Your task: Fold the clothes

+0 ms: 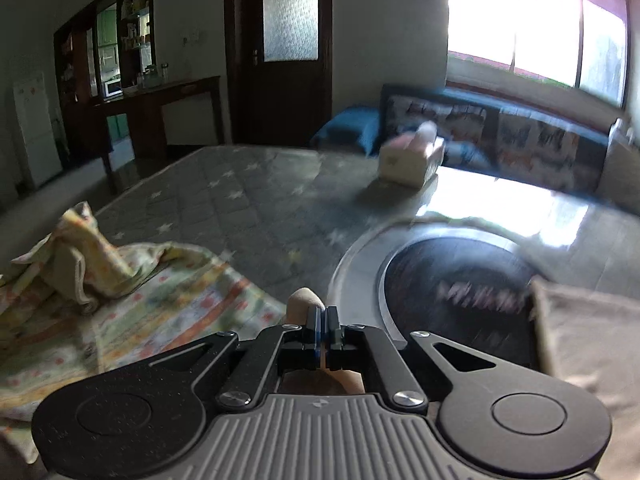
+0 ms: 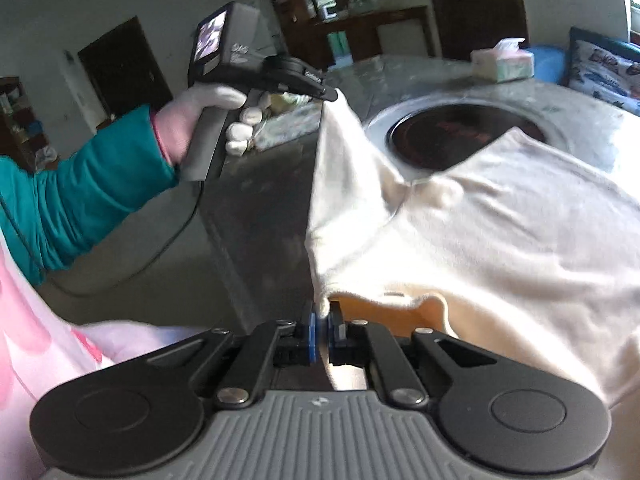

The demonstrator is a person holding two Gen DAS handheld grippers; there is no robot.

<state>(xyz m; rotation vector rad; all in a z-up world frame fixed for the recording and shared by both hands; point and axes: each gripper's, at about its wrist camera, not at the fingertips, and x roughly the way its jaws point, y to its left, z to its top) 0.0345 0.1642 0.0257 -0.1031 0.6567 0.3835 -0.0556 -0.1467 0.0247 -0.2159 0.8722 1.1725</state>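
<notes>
The tabletop [image 2: 260,208] carried a cream shirt [image 2: 500,232] draped over its round hob [image 2: 452,136]. The left gripper [image 2: 334,96] pinched one lifted corner of the shirt; the right gripper [image 2: 323,322] was clamped on another edge. A floral cloth [image 1: 120,304] lay nearby.

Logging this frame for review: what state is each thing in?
Left gripper: shut on cream garment's corner, lifted.
Right gripper: shut on cream garment's near edge.
Cream garment: unfolded, partly draped over the table.
Patterned cloth: crumpled, lying loose.
Tissue box: open, tissue sticking out.
Door: closed.
</notes>
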